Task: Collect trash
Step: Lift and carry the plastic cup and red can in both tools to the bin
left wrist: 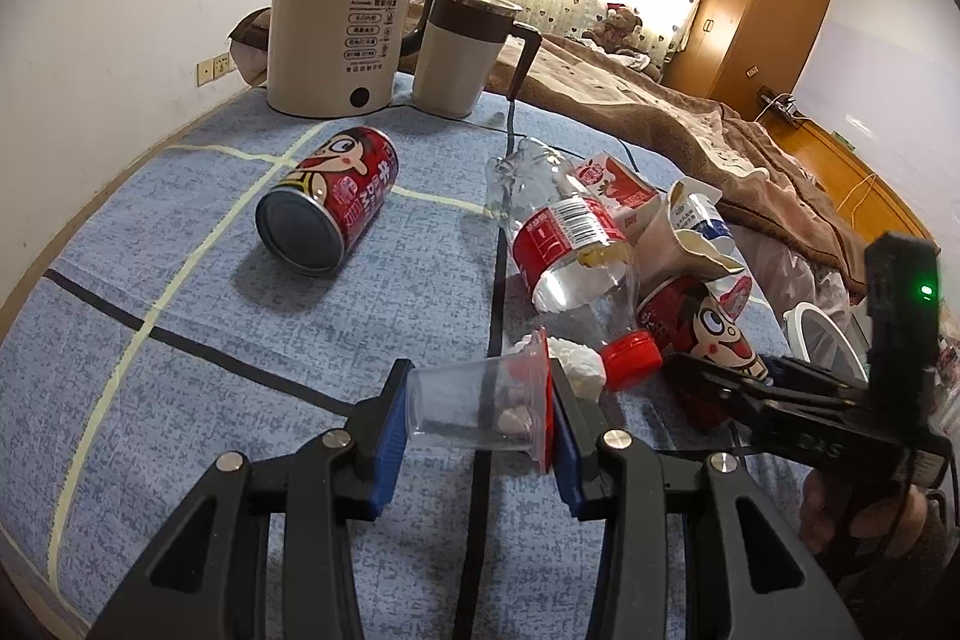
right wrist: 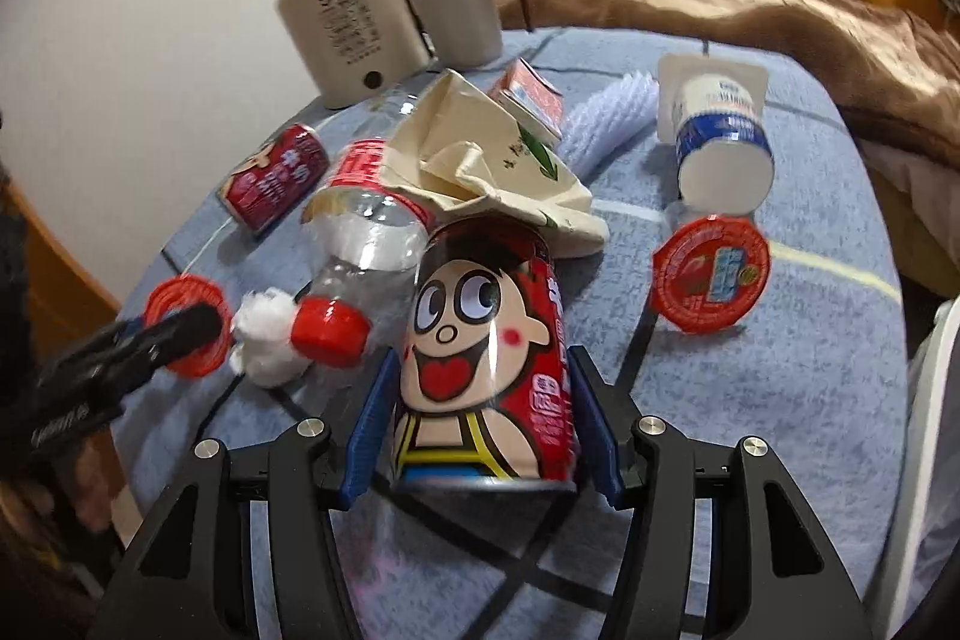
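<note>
While both arms work at the near edge of the blue checked surface, the trash lies in a heap just beyond them, with a white bin rim showing past the right edge.

Largest first: the cream kettle and its smaller jug stand at the far side and are no part of the job. In front of them a clear bottle lies on its side, its long axis running far to near, its red cap pointing at the grippers. A crumpled cream bag lies over the heap. A second red can rests alone at far left, well apart from the pile and nearer the left arm. A yogurt pot lies tipped at far right, a red lid just in front of it.

The right gripper is clamped on a red cartoon can, which lies lengthwise along the fingers, its base toward the camera. I judge the bin to lie to its right, so this arm is the nearer one. The left gripper is clamped on a clear plastic cup lying crosswise, red rim against the right pad; it would have to cross over. A wad of white tissue sits touching the bottle cap.
</note>
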Demonstrator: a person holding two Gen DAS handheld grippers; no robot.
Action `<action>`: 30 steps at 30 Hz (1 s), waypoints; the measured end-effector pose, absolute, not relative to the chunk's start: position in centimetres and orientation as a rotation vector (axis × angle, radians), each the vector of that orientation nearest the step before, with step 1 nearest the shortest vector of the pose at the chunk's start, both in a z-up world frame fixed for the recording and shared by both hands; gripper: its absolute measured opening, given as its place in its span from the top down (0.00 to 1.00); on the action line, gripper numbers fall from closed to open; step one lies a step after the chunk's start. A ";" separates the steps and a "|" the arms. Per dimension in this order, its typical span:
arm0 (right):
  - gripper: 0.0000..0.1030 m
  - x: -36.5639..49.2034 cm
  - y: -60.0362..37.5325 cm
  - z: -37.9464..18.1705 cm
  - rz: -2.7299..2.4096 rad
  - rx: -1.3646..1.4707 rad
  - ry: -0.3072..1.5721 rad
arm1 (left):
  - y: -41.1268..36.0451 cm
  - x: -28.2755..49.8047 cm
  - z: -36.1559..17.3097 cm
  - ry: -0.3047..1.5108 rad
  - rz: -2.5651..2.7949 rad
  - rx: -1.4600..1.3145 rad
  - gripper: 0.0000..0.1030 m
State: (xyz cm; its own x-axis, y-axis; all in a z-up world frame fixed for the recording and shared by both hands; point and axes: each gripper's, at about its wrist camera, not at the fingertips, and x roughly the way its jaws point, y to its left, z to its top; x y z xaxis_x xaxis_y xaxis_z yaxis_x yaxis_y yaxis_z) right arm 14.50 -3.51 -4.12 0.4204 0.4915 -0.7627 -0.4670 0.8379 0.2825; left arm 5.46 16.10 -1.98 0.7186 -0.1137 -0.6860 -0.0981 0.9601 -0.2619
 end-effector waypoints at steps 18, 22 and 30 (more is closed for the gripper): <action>0.48 8.6 -10.2 -0.7 0.480 0.157 0.797 | 10.3 4.7 0.6 0.721 -0.120 -0.196 0.58; 0.48 8.0 -12.8 -0.1 0.434 0.196 0.780 | 8.3 5.1 1.4 0.706 -0.162 -0.182 0.58; 0.48 6.6 -18.5 1.1 0.313 0.240 0.733 | 3.8 6.2 1.9 0.704 -0.250 -0.157 0.58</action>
State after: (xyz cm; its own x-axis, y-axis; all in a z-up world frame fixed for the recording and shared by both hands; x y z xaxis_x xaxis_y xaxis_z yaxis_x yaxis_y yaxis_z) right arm 6.63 -18.48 1.09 0.7003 0.3613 -0.6157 -0.1951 0.9265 0.3218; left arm 6.18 3.79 1.91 0.7345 -0.2789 -0.6186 0.1734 0.9585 -0.2262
